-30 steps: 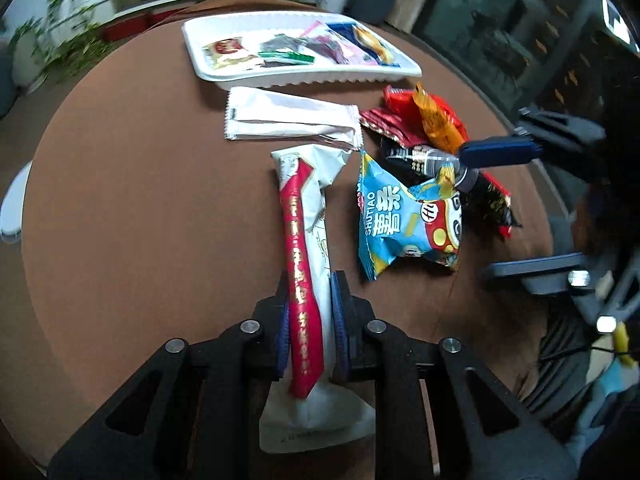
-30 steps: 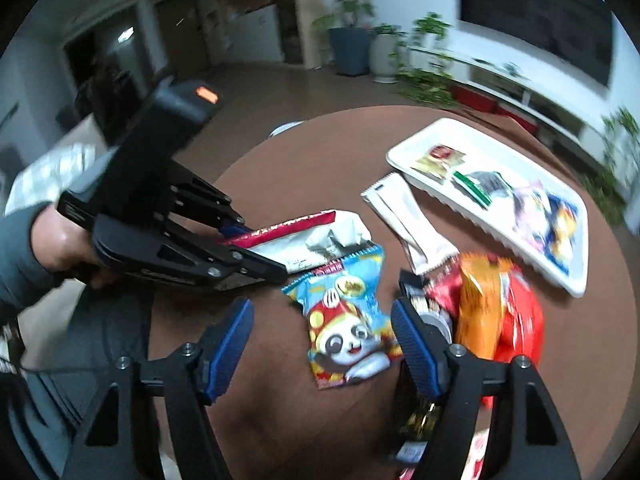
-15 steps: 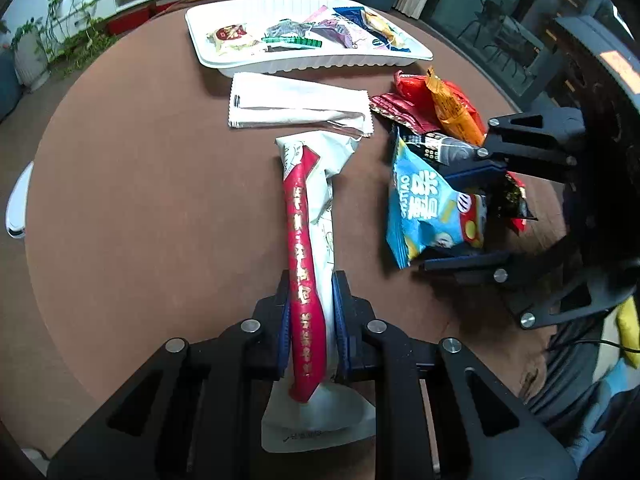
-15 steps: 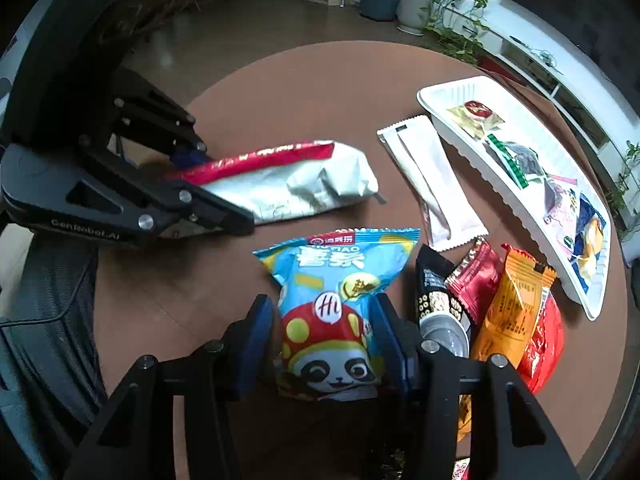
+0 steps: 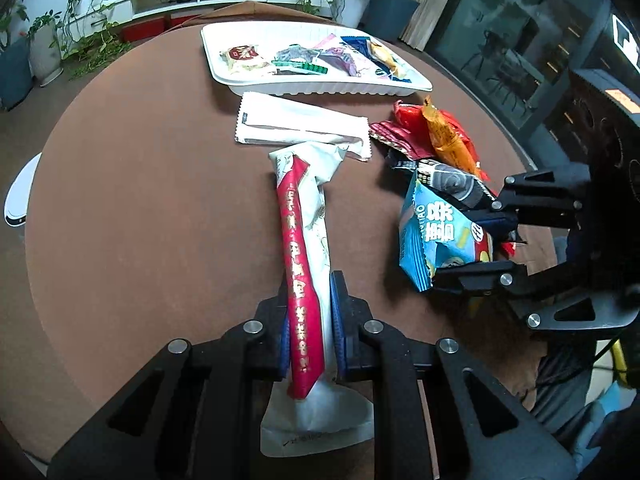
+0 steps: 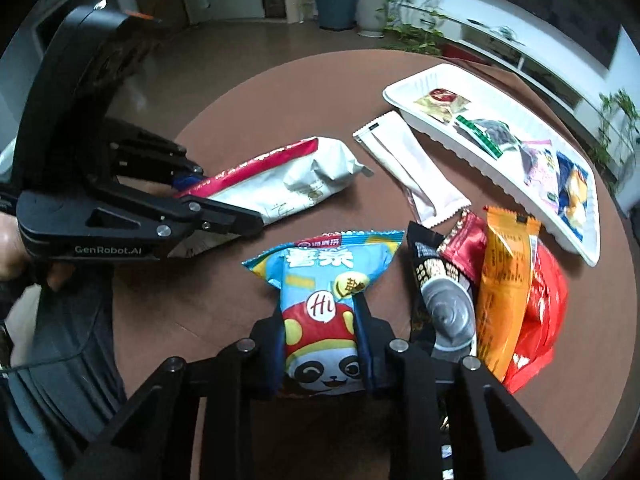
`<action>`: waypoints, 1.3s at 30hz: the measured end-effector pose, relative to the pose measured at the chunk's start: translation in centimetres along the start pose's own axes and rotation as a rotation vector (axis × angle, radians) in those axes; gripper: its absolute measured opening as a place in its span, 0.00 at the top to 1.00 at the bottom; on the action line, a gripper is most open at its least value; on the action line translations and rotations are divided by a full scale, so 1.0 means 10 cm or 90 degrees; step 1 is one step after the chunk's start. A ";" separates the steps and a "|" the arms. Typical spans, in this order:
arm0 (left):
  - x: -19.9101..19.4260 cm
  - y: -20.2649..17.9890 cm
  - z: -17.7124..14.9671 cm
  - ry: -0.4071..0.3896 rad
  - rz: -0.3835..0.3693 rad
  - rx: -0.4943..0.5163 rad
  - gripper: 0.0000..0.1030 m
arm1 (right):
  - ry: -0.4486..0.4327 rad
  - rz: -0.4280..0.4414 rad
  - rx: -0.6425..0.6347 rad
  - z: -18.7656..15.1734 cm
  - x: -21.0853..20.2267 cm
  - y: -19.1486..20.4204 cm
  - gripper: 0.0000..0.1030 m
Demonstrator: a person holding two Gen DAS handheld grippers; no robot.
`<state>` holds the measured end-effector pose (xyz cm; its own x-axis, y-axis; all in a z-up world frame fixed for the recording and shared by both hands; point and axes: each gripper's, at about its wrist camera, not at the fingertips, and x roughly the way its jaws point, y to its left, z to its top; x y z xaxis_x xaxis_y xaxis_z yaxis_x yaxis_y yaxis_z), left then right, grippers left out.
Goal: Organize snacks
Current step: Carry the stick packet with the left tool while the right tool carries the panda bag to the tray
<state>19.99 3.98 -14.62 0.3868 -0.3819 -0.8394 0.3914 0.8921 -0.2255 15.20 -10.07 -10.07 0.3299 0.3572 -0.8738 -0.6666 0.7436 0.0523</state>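
**Two soft packets, both pinched low**

At lower centre, our left gripper [image 5: 310, 332] pinches the long red-and-white packet [image 5: 306, 248] near its tail; we judge it light, limp, likely to droop. Our right gripper [image 6: 320, 344] is closing, pads squeezing the blue panda bag [image 6: 320, 300]: puffy, crushable. The white tray [image 5: 256, 80] waits upper centre.

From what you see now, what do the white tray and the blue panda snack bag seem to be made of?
White tray: probably thin moulded plastic or foam, matt; its rim is ribbed and even.
Blue panda snack bag: printed plastic film, glossy; it creases where the right gripper is closing on it, and its top seam is crimped. Whether the inside is foil cannot be seen.
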 end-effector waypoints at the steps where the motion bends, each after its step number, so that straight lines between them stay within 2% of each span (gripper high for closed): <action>1: 0.01 -0.01 -0.01 0.002 0.000 0.000 0.86 | -0.004 0.002 0.008 -0.01 -0.01 -0.01 0.71; 8: -0.06 -0.05 -0.05 -0.021 -0.010 -0.011 0.86 | -0.029 0.012 0.073 -0.11 -0.11 -0.07 0.71; 27: -0.23 -0.13 -0.17 -0.075 -0.072 -0.074 0.86 | -0.106 0.088 0.231 -0.38 -0.35 -0.26 0.72; 36: -0.43 -0.25 -0.01 -0.111 -0.097 -0.070 0.86 | -0.166 0.136 0.328 -0.57 -0.63 -0.58 0.72; 39: -0.47 -0.23 0.09 -0.121 -0.120 -0.081 0.86 | -0.185 0.141 0.347 -0.59 -0.73 -0.72 0.72</action>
<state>18.02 3.45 -9.74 0.4714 -0.5719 -0.6713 0.3682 0.8193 -0.4395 13.66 -21.38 -6.97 0.4418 0.6158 -0.6524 -0.3299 0.7878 0.5202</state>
